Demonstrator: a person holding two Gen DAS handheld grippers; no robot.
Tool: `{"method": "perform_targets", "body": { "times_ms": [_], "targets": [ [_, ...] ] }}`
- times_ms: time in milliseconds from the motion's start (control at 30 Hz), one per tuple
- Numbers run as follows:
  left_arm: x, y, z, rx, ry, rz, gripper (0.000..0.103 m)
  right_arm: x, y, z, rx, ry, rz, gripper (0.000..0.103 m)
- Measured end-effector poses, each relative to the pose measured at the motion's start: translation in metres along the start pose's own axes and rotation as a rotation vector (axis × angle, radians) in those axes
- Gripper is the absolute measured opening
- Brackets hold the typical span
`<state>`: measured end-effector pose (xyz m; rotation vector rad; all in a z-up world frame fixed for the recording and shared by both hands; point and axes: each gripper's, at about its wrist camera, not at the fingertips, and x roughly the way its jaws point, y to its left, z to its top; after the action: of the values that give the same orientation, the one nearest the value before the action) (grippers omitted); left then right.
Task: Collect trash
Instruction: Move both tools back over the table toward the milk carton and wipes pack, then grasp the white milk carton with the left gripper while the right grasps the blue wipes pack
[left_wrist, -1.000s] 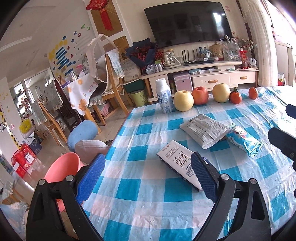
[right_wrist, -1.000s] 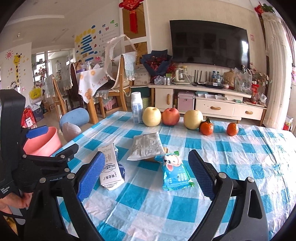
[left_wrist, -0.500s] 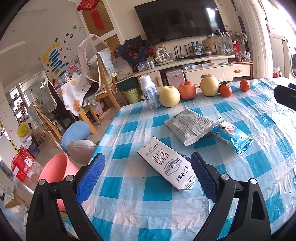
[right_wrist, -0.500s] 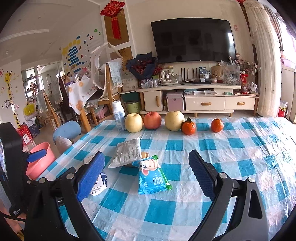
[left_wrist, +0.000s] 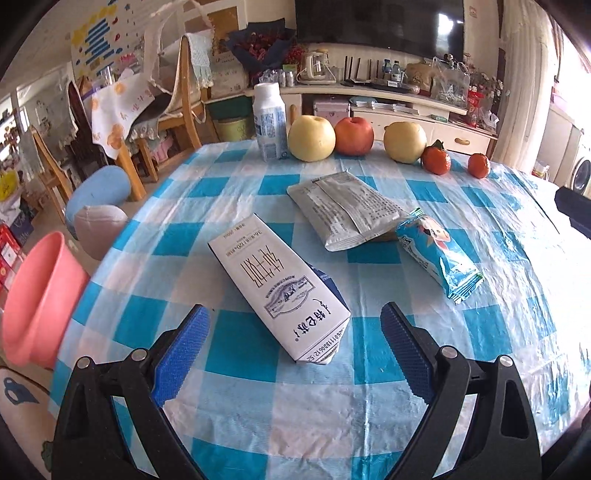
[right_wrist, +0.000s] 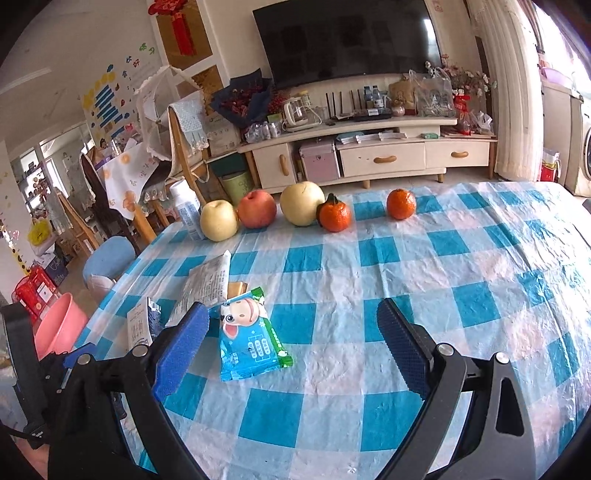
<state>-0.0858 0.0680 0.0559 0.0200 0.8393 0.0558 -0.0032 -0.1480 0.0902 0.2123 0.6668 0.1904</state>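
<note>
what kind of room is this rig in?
Most likely a home living and dining room: a large black wall-mounted television over a cream drawer cabinet, wooden dining chairs, and a table under a blue-and-white checked tablecloth.

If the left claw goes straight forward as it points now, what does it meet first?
Most likely the flattened white milk carton, lying on the checked tablecloth between the open left claw fingers. Its near end is closest, though depth is uncertain.

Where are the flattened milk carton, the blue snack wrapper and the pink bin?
milk carton (left_wrist: 279, 284), left wrist view, middle of its white printed face.
blue snack wrapper (right_wrist: 251, 338), right wrist view, centre of the printed front.
pink bin (left_wrist: 37, 295), left wrist view, its outer wall beside the table.
</note>
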Motion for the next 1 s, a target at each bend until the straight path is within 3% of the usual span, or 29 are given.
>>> {"method": "perform_targets", "body": {
  "times_ms": [300,567,700,867,1000],
  "targets": [
    [0.035,0.022,0.016,-0.185,0.099,-0.091,0.093,0.05,0.017,-0.008,-0.003,0.182,0.126,0.093],
    [0.064,0.038,0.03,-0.303,0.188,-0.16,0.093,0.074,0.025,-0.011,-0.025,0.256,0.122,0.093],
    [0.078,0.037,0.036,-0.307,0.224,-0.148,0.092,0.082,0.026,-0.012,-0.032,0.277,0.116,0.093],
    [0.091,0.039,0.04,-0.32,0.248,-0.145,0.072,0.091,0.027,-0.016,-0.041,0.3,0.113,0.092],
    [0.094,0.041,0.041,-0.329,0.239,-0.149,0.067,0.101,0.027,-0.017,-0.032,0.325,0.119,0.087]
  ]
}}
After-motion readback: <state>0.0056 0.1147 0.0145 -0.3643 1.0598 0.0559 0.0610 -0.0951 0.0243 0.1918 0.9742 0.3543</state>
